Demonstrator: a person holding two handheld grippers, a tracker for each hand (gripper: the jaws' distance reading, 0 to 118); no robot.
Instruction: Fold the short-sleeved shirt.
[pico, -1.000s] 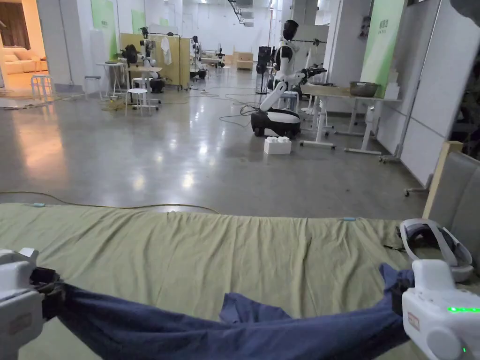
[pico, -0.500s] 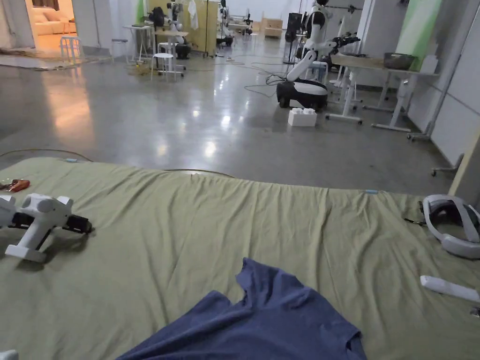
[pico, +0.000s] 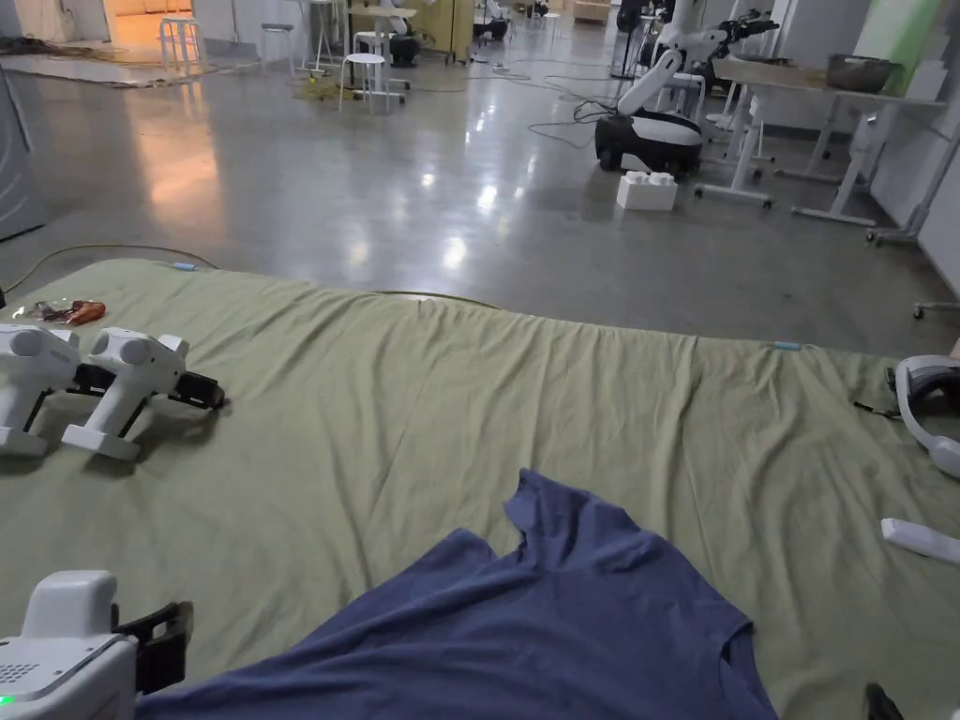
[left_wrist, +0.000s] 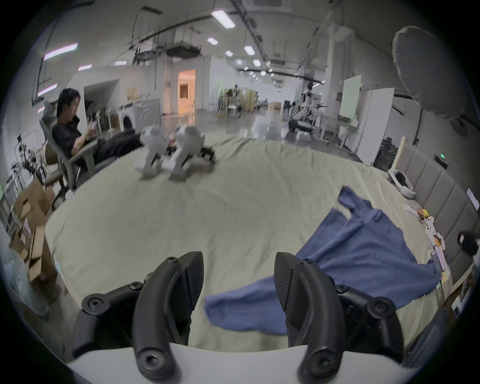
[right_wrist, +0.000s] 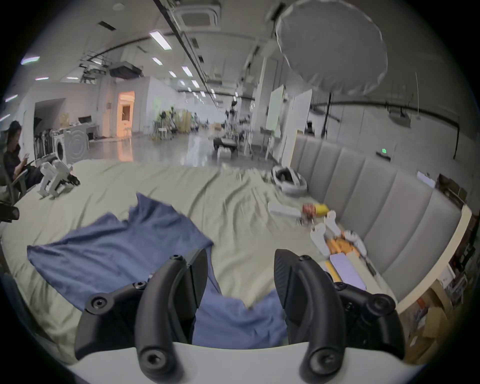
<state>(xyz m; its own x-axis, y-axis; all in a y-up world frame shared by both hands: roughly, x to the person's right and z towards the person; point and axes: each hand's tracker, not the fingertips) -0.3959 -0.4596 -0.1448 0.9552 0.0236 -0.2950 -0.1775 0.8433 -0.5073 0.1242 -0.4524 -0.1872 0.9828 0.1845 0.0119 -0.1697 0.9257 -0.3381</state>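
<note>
Dark blue short-sleeved cotton shirt lies spread, still rumpled, on the olive-green bed sheet, collar toward 12 o'clock, hem toward you. Its long axis runs roughly 12 to 6. Your left tool has its jaws wide and holds nothing; a shirt corner lies just ahead at 1 o'clock. Your right tool is likewise wide and empty, with shirt cloth under and between the jaws, so it looks the nearer. Two spare white handheld grippers rest at 10 o'clock, well apart.
</note>
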